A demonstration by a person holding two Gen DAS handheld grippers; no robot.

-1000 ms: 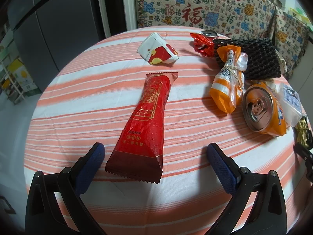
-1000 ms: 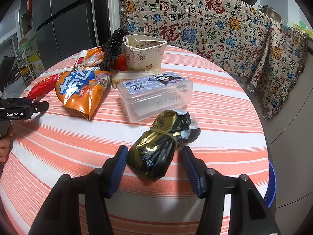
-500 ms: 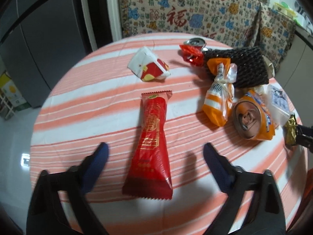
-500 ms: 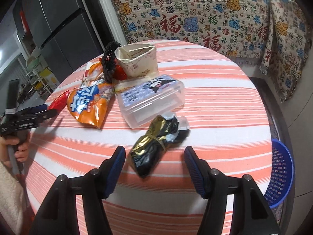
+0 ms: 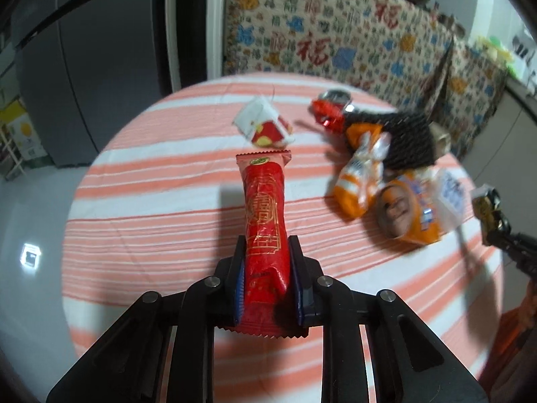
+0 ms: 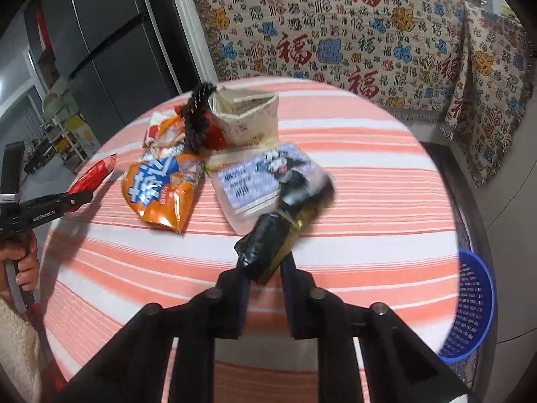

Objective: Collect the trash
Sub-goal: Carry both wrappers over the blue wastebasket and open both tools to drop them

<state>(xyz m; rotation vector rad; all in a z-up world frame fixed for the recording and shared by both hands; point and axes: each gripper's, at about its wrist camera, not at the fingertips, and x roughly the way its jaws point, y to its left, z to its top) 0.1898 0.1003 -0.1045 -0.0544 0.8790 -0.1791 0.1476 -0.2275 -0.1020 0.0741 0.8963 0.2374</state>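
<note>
Round table point(image 5: 161, 201) with orange and white striped cloth, patterned blanket point(image 6: 369, 33) behind, dark fridge point(image 5: 84, 67) at upper left of both frames. In left wrist view, left gripper point(image 5: 266, 268) at bottom centre, fingers just closed and pinching red snack wrapper point(image 5: 265, 221), wrapper standing up from the jaws over the cloth. Small white and red carton point(image 5: 263, 126) just above its tip. At right of this frame, heap of trash: orange bags point(image 5: 362, 181), black net point(image 5: 406, 137). In right wrist view, right gripper point(image 6: 265, 273) at bottom centre, fingers just closed on black and gold wrapper point(image 6: 272, 245), in front of clear plastic box point(image 6: 258, 181). Blue basket point(image 6: 470, 305) at lower right, beside table, on floor.
</note>
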